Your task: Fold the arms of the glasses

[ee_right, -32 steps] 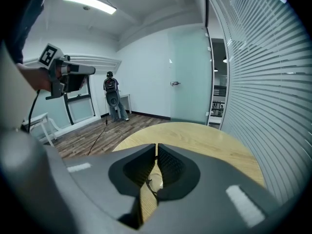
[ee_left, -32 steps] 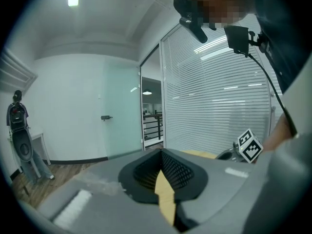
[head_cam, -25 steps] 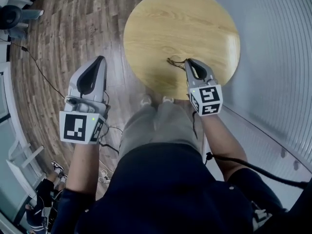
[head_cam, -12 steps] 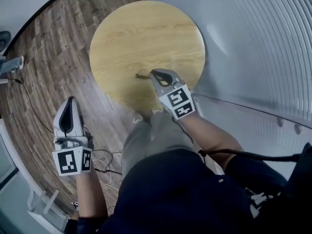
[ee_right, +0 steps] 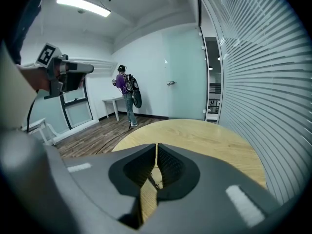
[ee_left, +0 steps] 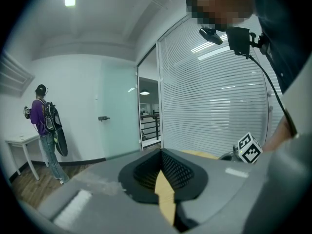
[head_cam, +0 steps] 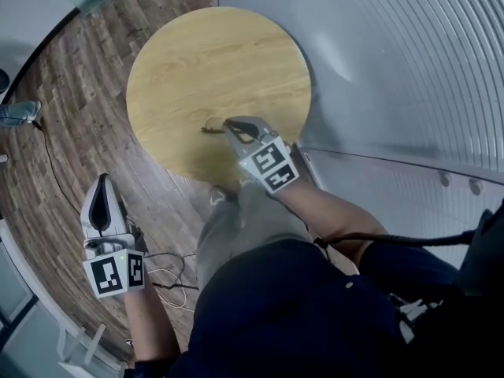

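Pinching is the word for it: the right gripper (head_cam: 231,124) has its jaws drawn together on a thin dark arm of the glasses (head_cam: 209,127). They lie on the round wooden table (head_cam: 213,53), in the half nearer the person. Through the right gripper view that arm is only a dark wire in the slit between the jaws. The left gripper (head_cam: 101,187) hangs low over the plank floor (head_cam: 94,69), well apart from the table, its jaws closed on nothing.

To my eye the fold would go best as a short, light swing about the hinge, inward behind the lenses. A hard pull would likely drag the whole frame, since nothing pins it down. Bringing the left gripper up to steady the front would help.

Room looks fine. There is bare tabletop all round the glasses, and the near rim is not close. The slatted blinds (head_cam: 409,69) stand near on the right, so that elbow has less freedom.
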